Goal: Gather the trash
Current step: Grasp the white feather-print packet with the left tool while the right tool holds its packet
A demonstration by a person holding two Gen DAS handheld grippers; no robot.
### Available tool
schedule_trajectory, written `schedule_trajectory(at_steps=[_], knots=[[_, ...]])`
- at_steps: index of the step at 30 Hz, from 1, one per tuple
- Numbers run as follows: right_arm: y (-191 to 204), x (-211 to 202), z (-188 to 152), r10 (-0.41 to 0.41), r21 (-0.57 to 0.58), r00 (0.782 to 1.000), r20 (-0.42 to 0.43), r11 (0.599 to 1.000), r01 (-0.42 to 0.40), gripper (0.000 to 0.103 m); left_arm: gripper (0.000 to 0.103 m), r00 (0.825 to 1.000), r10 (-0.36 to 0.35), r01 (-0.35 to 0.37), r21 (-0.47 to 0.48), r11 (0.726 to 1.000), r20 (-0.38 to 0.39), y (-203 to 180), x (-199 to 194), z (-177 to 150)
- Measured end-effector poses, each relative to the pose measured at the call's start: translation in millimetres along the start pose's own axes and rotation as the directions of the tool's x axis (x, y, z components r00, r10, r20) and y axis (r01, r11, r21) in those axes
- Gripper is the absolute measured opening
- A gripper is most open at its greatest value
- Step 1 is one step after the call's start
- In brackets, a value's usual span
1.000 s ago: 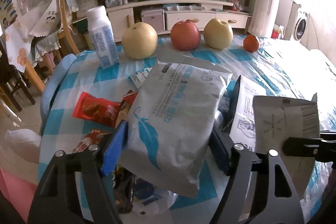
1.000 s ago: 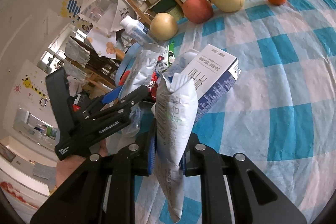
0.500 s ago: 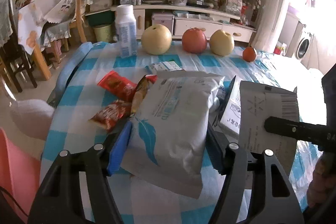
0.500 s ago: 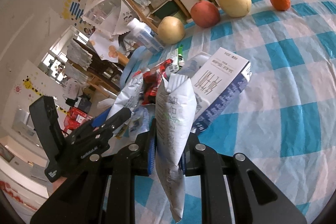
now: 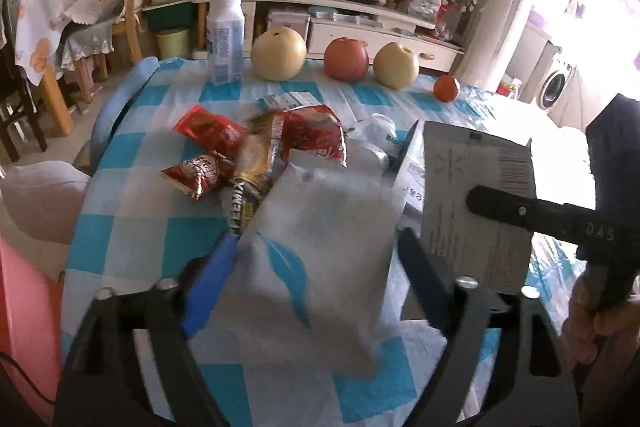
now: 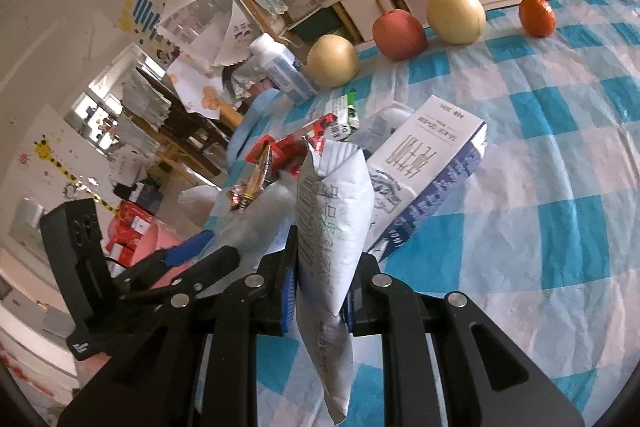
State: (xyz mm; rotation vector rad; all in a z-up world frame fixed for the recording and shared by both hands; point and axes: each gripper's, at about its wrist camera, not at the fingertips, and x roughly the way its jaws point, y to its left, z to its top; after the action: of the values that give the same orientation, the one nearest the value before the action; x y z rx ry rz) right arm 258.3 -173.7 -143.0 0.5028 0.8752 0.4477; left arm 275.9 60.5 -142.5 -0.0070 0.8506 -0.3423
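We hold trash in both grippers. Our left gripper point(image 5: 316, 263) has its fingers set wide around a white feather-print bag point(image 5: 320, 247), which is blurred now and sits lower between the fingers than a second ago; we cannot tell if it is slipping free. Both grippers have drawn back toward the near edge of the table point(image 6: 560, 163), exposing red snack wrappers point(image 5: 208, 143) that the bag hid before. Our right gripper point(image 6: 320, 291) stays pressed tight on a grey printed pouch point(image 6: 332, 227), hanging upright. A milk carton point(image 6: 428, 171) lies just beyond. Carrying off looks underway; wrappers remain.
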Motion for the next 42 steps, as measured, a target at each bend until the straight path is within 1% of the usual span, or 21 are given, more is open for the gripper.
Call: schedule_trajectory(at_steps=[2, 3, 4, 5, 6, 9, 11, 14, 18, 21, 23, 25, 28, 32, 36, 38, 40, 42], knots=[[-3, 2, -1, -0.011, 0.003, 1.000, -0.007, 1.000, 0.011, 0.019, 0.087, 1.000, 0.008, -0.008, 0.007, 1.000, -0.014, -1, 6, 1], [-4, 3, -1, -0.015, 0.003, 1.000, -0.010, 1.000, 0.015, 0.019, 0.090, 1.000, 0.011, -0.010, 0.009, 1.000, -0.026, -3, 11, 0], [-4, 4, -2, -0.018, 0.003, 1.000, -0.011, 1.000, 0.018, 0.019, 0.091, 0.999, 0.011, -0.010, 0.016, 1.000, -0.043, -4, 15, -1], [-4, 4, -2, -0.018, 0.003, 1.000, -0.012, 1.000, 0.018, 0.019, 0.091, 0.998, 0.021, -0.019, 0.029, 0.999, -0.062, -7, 20, -3], [-5, 4, -2, -0.019, 0.003, 1.000, -0.013, 1.000, 0.019, 0.019, 0.091, 0.995, 0.047, -0.043, 0.055, 0.998, -0.085, -11, 28, -5], [-4, 4, -2, -0.017, 0.004, 1.000, -0.013, 1.000, 0.017, 0.019, 0.091, 0.991, 0.067, -0.053, 0.116, 0.992, -0.120, -20, 34, -11], [-4, 4, -2, -0.017, 0.003, 1.000, -0.014, 1.000, 0.017, 0.019, 0.091, 0.989, 0.067, -0.047, 0.149, 0.988, -0.131, -23, 33, -13], [-4, 4, -2, -0.017, 0.005, 1.000, -0.016, 1.000, 0.017, 0.019, 0.091, 0.989, 0.039, -0.013, 0.177, 0.984, -0.145, -22, 27, -17], [-5, 4, -2, -0.017, 0.006, 1.000, -0.017, 1.000, 0.017, 0.019, 0.091, 0.983, 0.044, -0.005, 0.212, 0.977, -0.180, -25, 32, -27], [-5, 4, -2, -0.017, 0.006, 1.000, -0.017, 1.000, 0.017, 0.019, 0.091, 0.984, 0.055, -0.013, 0.236, 0.972, -0.171, -29, 31, -32], [-5, 4, -2, -0.020, 0.006, 1.000, -0.017, 1.000, 0.021, 0.019, 0.090, 0.985, 0.057, -0.018, 0.230, 0.973, -0.166, -29, 31, -33], [-6, 5, -2, -0.020, 0.007, 1.000, -0.017, 1.000, 0.021, 0.019, 0.083, 0.986, 0.049, -0.013, 0.223, 0.975, -0.160, -29, 31, -34], [-8, 6, -2, -0.023, 0.014, 1.000, -0.013, 1.000, 0.023, 0.019, 0.081, 0.987, 0.064, -0.029, 0.226, 0.974, -0.148, -32, 29, -36], [-7, 6, -3, -0.028, 0.023, 1.000, -0.005, 0.999, 0.028, 0.019, 0.078, 0.989, 0.072, -0.044, 0.208, 0.977, -0.132, -32, 27, -38], [0, 5, -5, -0.033, 0.014, 0.999, 0.005, 0.999, 0.033, 0.019, 0.074, 0.991, 0.076, -0.055, 0.171, 0.984, -0.114, -31, 24, -39], [4, 5, -6, -0.036, 0.008, 0.999, 0.009, 0.999, 0.036, 0.019, 0.069, 0.992, 0.071, -0.055, 0.147, 0.988, -0.102, -28, 22, -37], [6, 4, -7, -0.039, 0.001, 0.999, 0.015, 0.999, 0.039, 0.019, 0.063, 0.994, 0.055, -0.045, 0.112, 0.993, -0.094, -23, 17, -34], [10, 4, -8, -0.043, -0.007, 0.999, 0.022, 0.999, 0.043, 0.019, 0.061, 0.994, 0.053, -0.044, 0.098, 0.994, -0.098, -19, 15, -33]])
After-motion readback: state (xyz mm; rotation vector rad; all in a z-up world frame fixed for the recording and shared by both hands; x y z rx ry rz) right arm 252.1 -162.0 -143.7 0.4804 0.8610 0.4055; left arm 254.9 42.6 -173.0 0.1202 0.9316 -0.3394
